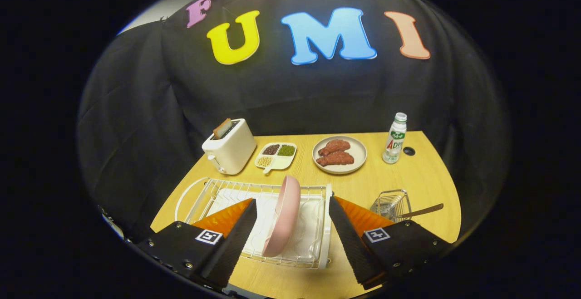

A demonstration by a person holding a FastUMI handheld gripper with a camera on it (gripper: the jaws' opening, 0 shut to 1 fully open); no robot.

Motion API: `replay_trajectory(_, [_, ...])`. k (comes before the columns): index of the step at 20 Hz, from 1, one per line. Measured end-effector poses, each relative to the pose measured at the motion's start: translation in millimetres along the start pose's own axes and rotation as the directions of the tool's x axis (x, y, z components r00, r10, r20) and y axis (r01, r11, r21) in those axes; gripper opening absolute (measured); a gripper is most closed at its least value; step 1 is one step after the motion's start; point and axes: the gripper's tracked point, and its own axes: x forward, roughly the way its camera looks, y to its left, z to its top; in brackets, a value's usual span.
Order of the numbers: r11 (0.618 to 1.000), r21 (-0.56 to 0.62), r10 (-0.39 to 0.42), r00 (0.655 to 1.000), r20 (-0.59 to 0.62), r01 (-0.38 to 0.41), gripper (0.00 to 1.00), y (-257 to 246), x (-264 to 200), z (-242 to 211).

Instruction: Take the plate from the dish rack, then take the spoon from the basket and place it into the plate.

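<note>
A pink plate [283,217] stands on edge in the white wire dish rack [213,189] on the wooden table. My gripper [292,206] is open, its two fingers spread wide on either side of the plate and not touching it. To the right of the rack lies a small wire basket [391,204] on its side, with a spoon's brown handle [424,210] sticking out of it to the right. The spoon's bowl is hard to make out inside the mesh.
Beyond the rack stand a white toaster [230,147] with a slice of toast, a divided dish of beans [276,155], a plate with meat [339,154] and a drink bottle [395,138]. A dark hole [409,151] marks the tabletop near the bottle.
</note>
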Motion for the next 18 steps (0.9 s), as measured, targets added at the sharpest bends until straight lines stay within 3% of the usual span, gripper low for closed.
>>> replay_trajectory(4, [0.999, 0.035, 0.008, 0.989, -0.15, -0.003, 0.98, 0, 38, -15])
replay_trajectory(8, [0.999, 0.046, 0.008, 0.96, -0.278, 0.005, 0.92, -2, 72, -37])
replay_trajectory(12, [0.999, 0.052, 0.004, 0.929, -0.37, 0.016, 0.8, -1, 92, -51])
replay_trajectory(13, [0.999, 0.048, -0.001, 0.924, -0.383, 0.021, 0.7, 1, 97, -54])
replay_trajectory(16, [0.999, 0.049, 0.0, 0.906, -0.423, 0.023, 0.65, 2, 102, -60])
replay_trajectory(17, [0.999, 0.037, -0.007, 0.896, -0.444, 0.026, 0.49, 3, 107, -66])
replay_trajectory(18, [0.998, 0.022, -0.042, 0.889, -0.455, 0.058, 0.48, -6, 100, -59])
